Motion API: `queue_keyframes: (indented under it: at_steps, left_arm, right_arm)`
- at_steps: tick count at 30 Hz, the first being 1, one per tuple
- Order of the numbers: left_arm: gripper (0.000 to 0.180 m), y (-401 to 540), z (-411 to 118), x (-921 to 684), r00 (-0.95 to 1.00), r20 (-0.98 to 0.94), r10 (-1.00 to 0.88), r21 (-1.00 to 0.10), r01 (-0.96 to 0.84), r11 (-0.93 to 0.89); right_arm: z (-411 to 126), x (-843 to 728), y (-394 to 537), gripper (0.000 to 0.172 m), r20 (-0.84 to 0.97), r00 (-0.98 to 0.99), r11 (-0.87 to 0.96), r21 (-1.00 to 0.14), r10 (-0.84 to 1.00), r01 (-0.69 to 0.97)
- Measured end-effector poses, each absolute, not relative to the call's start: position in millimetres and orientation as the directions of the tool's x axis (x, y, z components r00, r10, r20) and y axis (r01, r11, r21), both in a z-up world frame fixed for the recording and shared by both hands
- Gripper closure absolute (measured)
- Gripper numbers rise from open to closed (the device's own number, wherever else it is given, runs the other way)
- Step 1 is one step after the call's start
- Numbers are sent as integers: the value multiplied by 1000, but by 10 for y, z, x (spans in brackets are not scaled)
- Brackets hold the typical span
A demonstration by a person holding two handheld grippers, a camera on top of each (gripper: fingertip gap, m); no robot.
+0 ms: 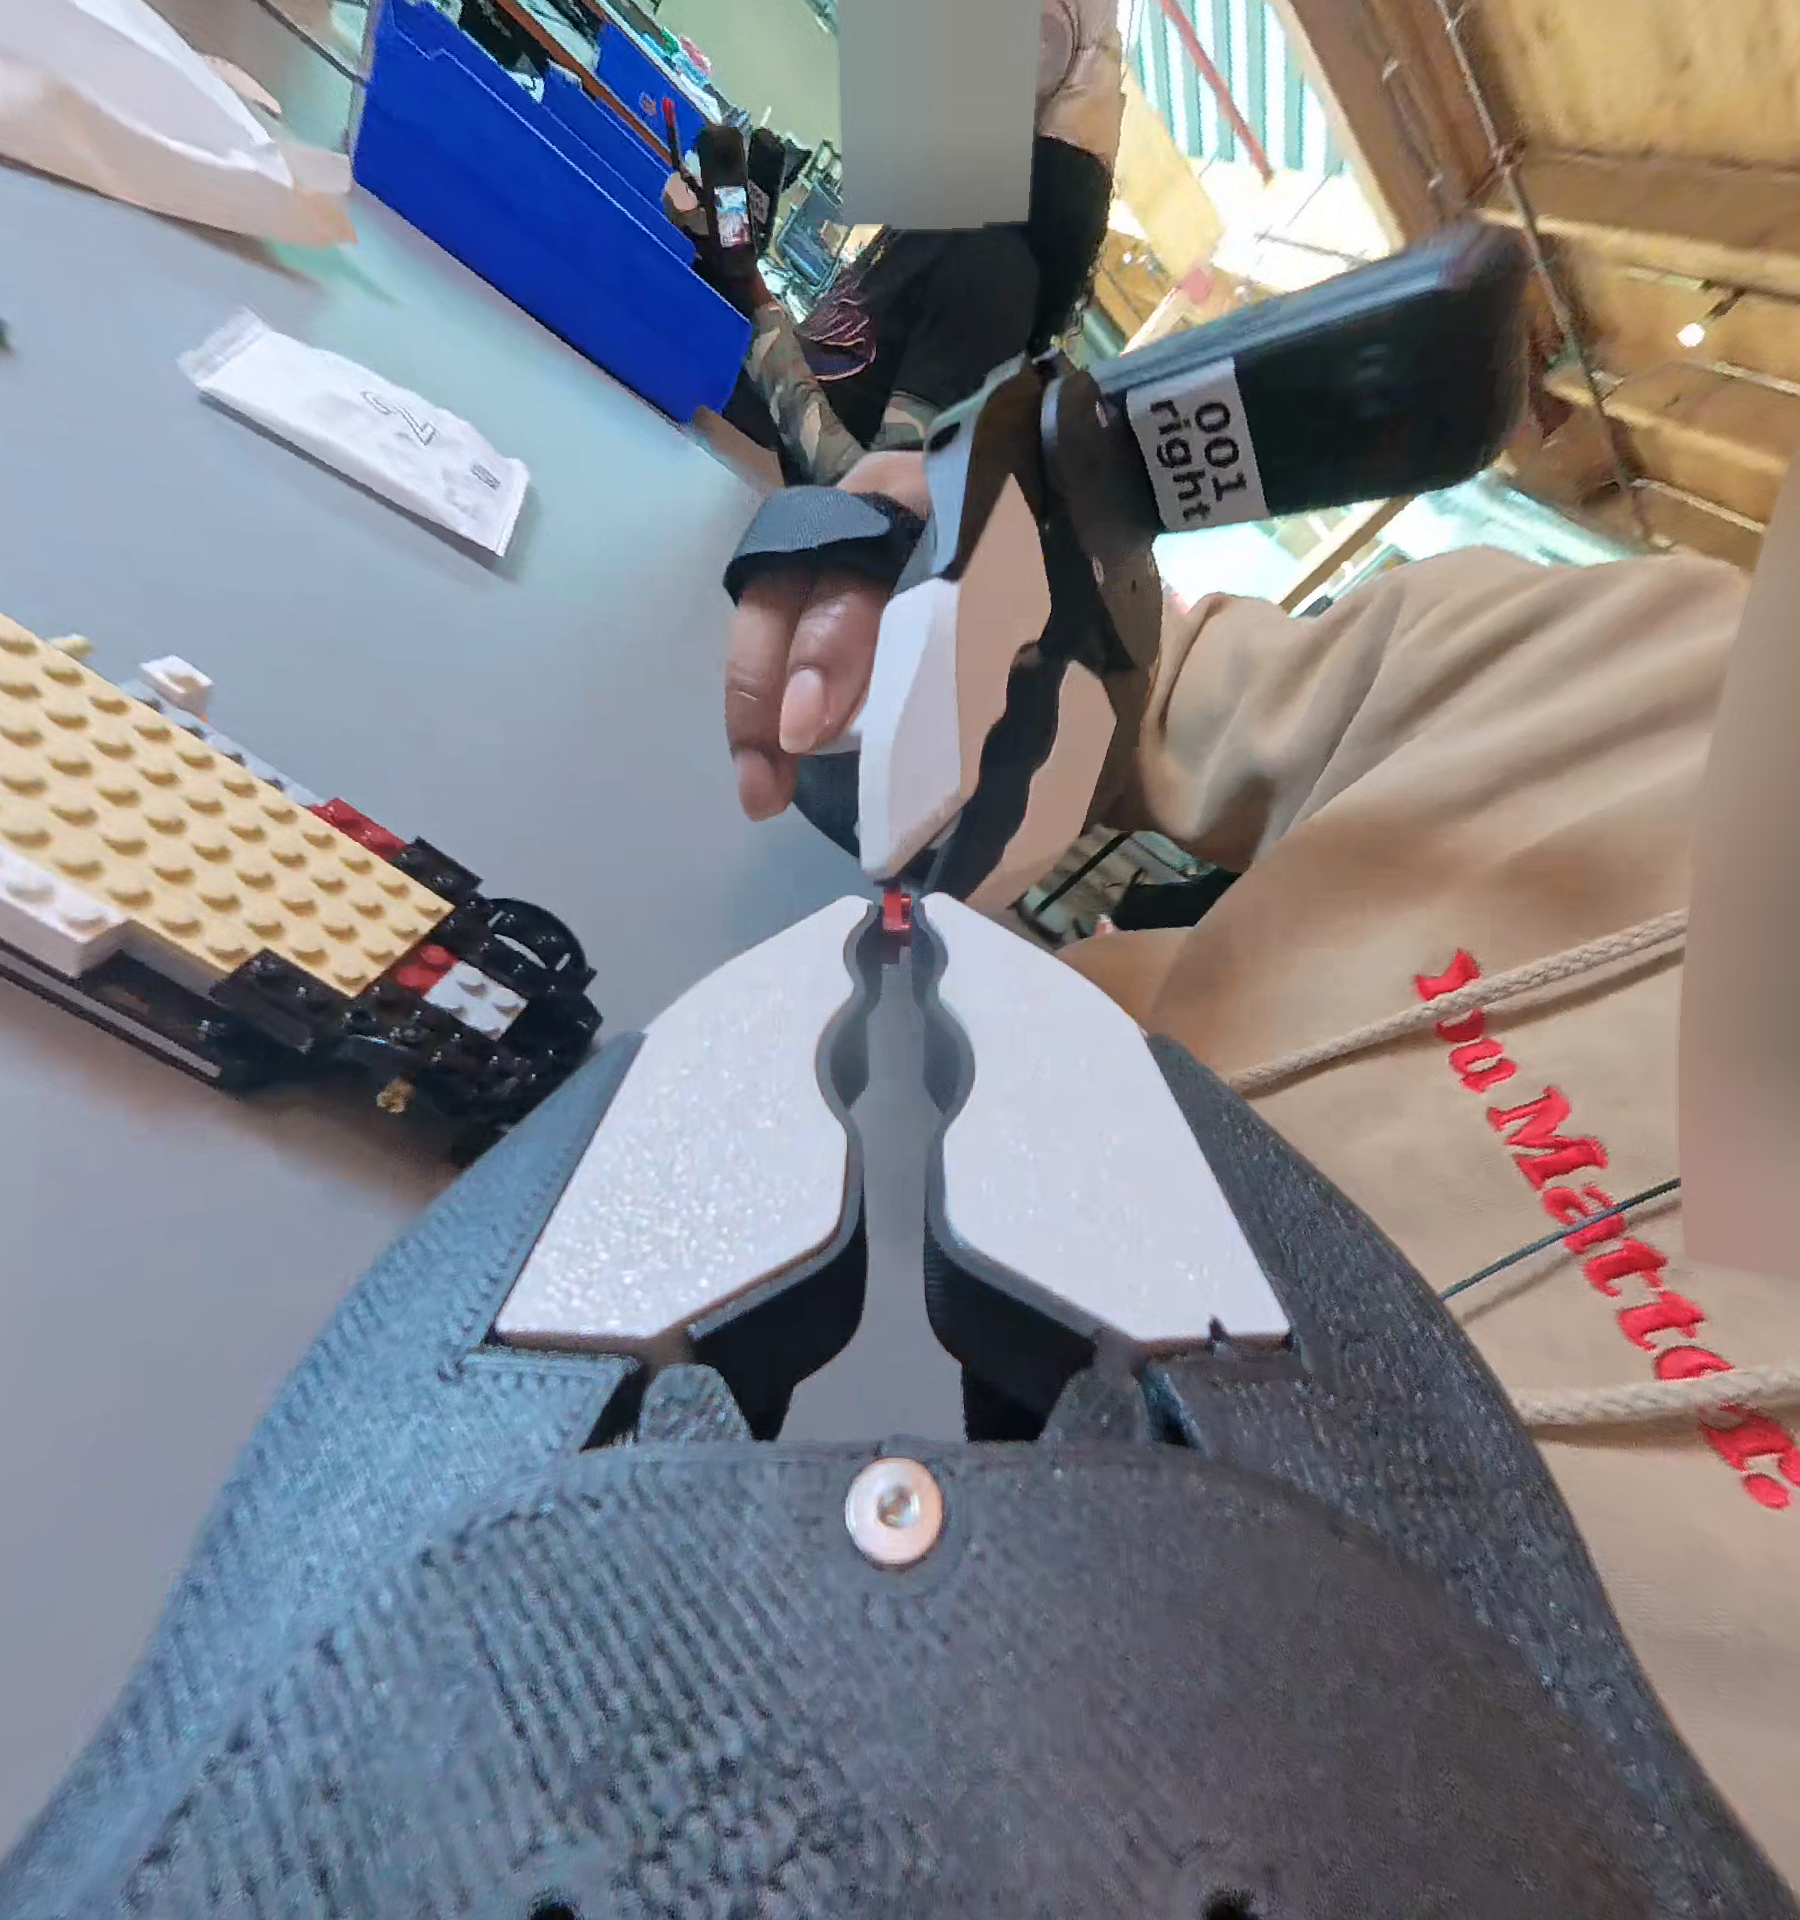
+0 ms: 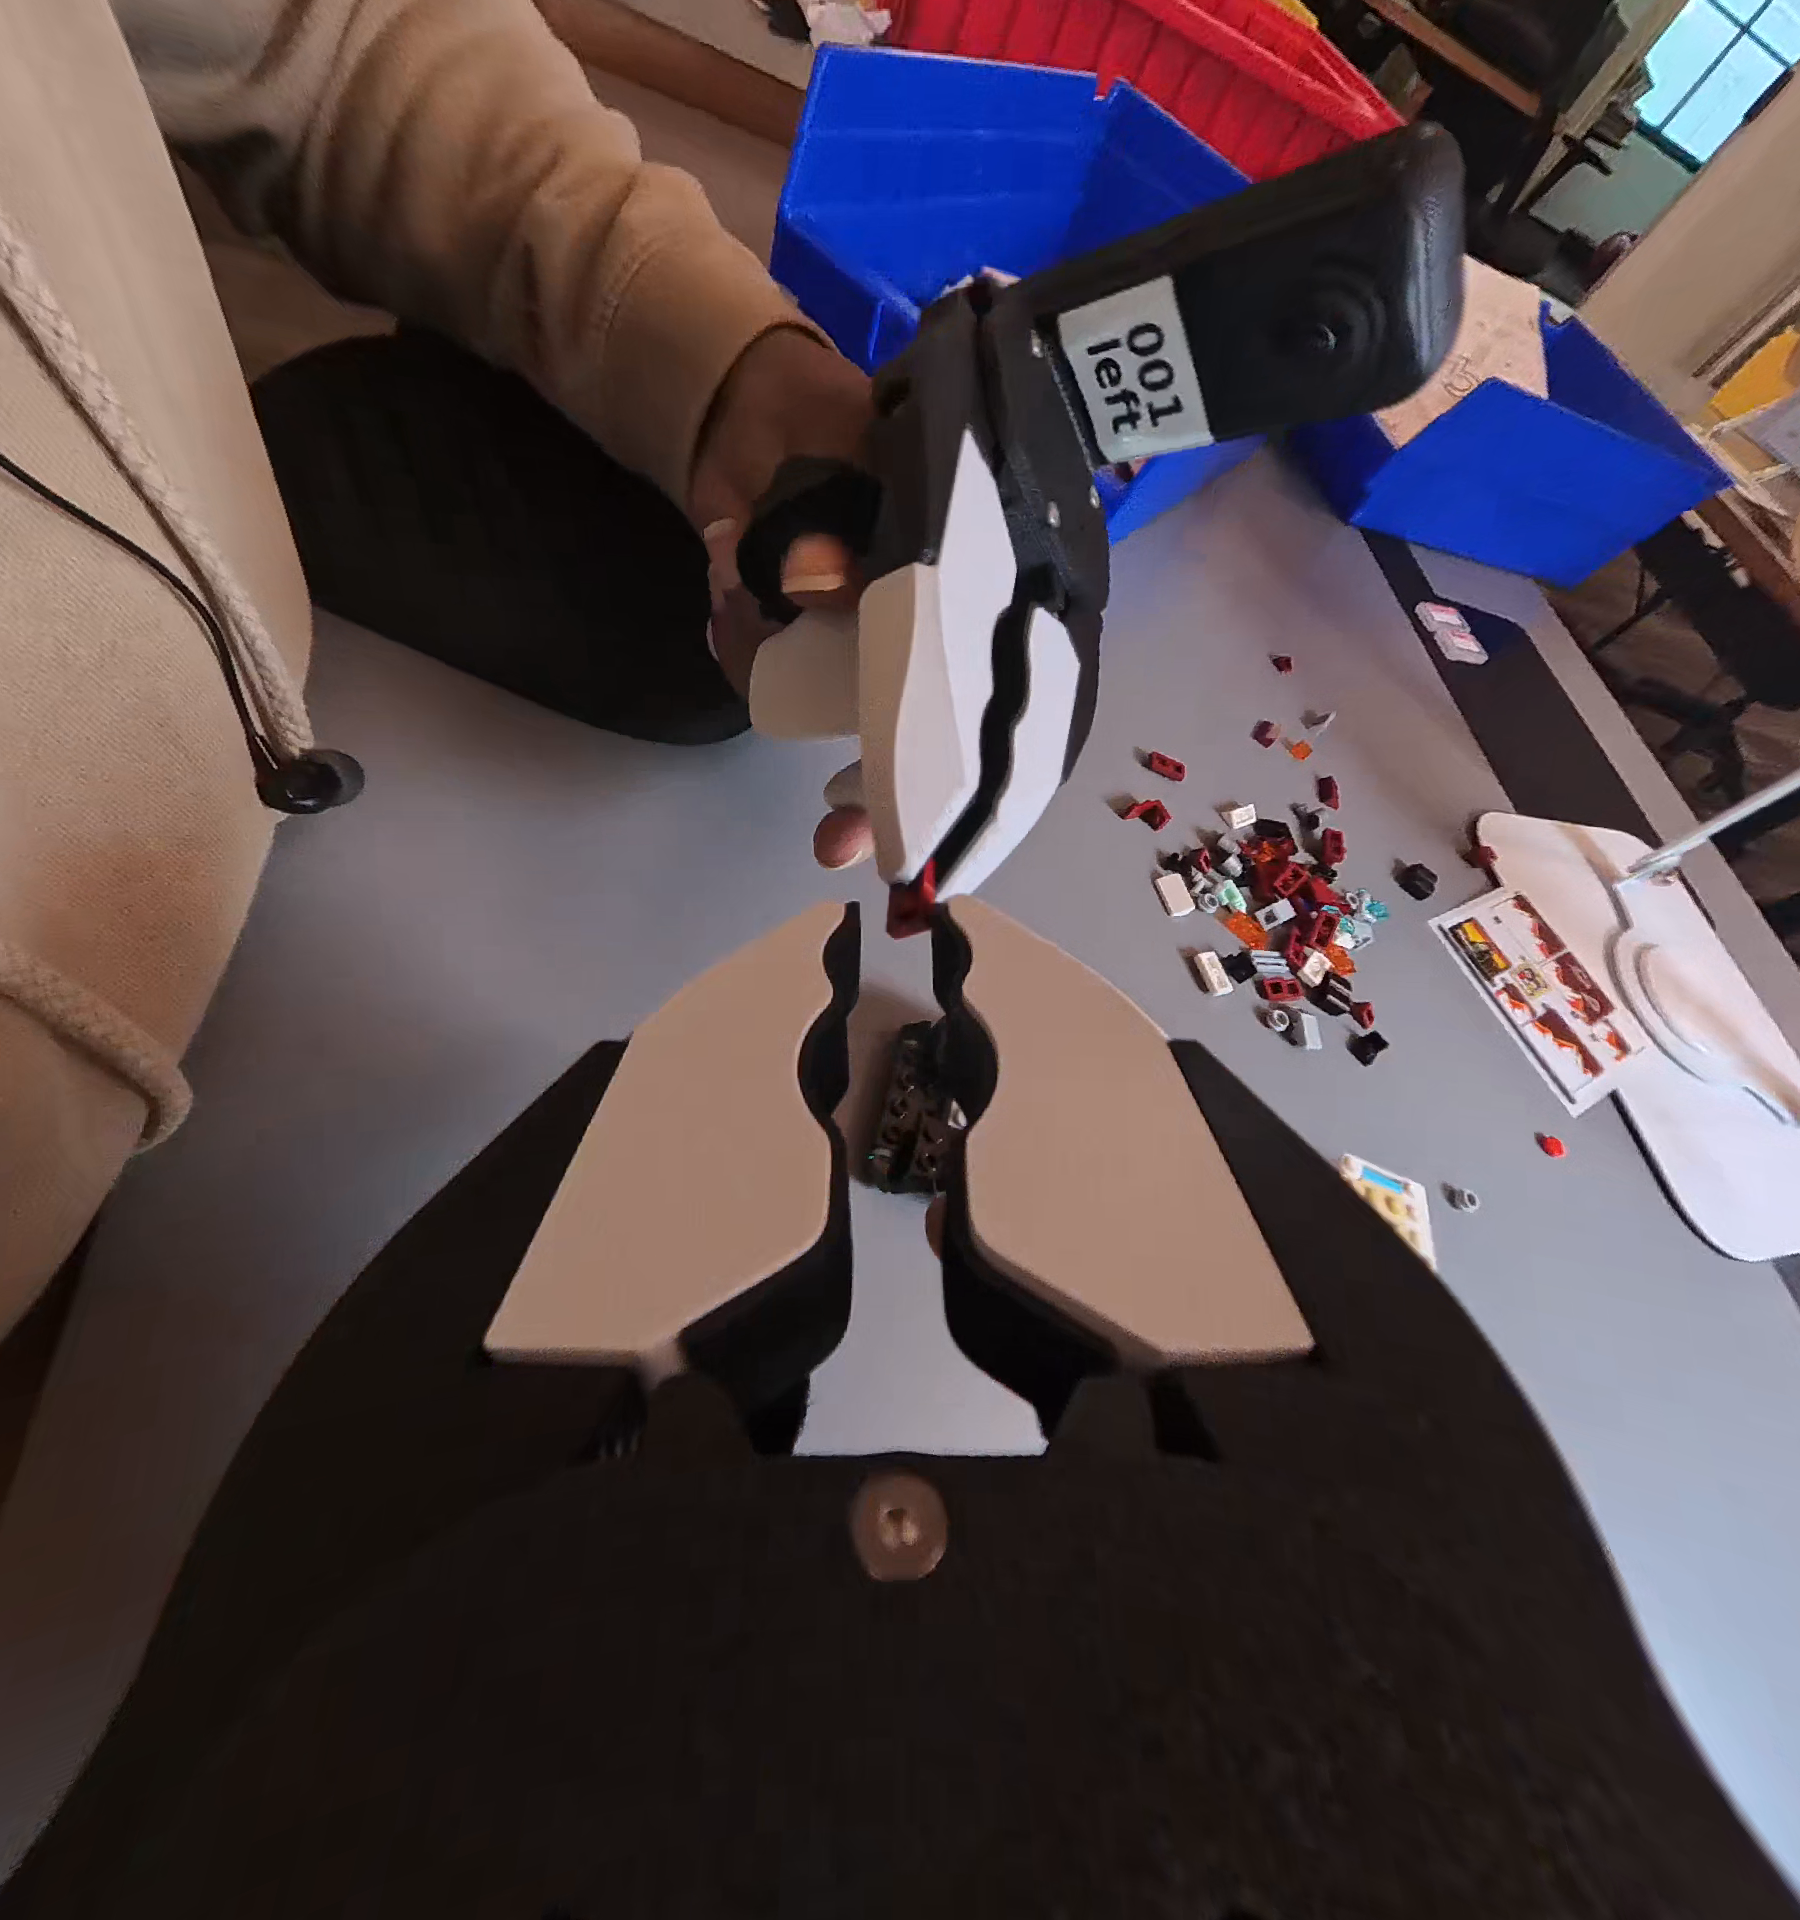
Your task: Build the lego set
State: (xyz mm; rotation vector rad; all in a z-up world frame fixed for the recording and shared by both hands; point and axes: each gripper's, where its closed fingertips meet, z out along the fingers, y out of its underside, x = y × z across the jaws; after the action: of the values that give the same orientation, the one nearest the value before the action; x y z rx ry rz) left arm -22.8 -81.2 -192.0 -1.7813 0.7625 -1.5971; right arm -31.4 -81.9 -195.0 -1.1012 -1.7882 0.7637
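— Two grippers meet tip to tip over the grey table (image 2: 480, 935), and one small red brick (image 2: 911, 909) sits between them. Risk, as I judge it: the piece is tiny, gripped only at the very tips, so a slight twist could flick it out onto the table.

— Who actually has it?

— The left gripper (image 1: 894, 920): its fingers are nearly closed, pinching the red brick at their ends. The right gripper (image 2: 896, 914) stands parted, with a visible gap between its left pad and the brick; whether its other pad touches, I cannot tell.

— Nearby?

— A black brick assembly (image 2: 911, 1122) lies below on the table, loose bricks (image 2: 1291, 914) to the side, and a tan-plated model (image 1: 200, 862) farther off.
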Motion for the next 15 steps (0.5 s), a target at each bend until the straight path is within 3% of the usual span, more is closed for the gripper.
queue_keyframes:
  at_steps: [6,9,15]
  left_arm:
    - [176,-752,-1975,-247,123,680,-723,-728,-1,-685]
    - [166,-663,-2025,-292,200,631,-750,-765,-3,-645]
    - [162,-517,-2269,-417,398,411,-820,-853,-149,-500]
  right_arm:
    - [-1989,-365,-759,165,401,-202,449,-803,894,391]
    - [-2164,-285,-595,166,298,-156,336,-800,942,497]
    - [-2535,-149,-401,165,99,-56,111,-748,994,654]
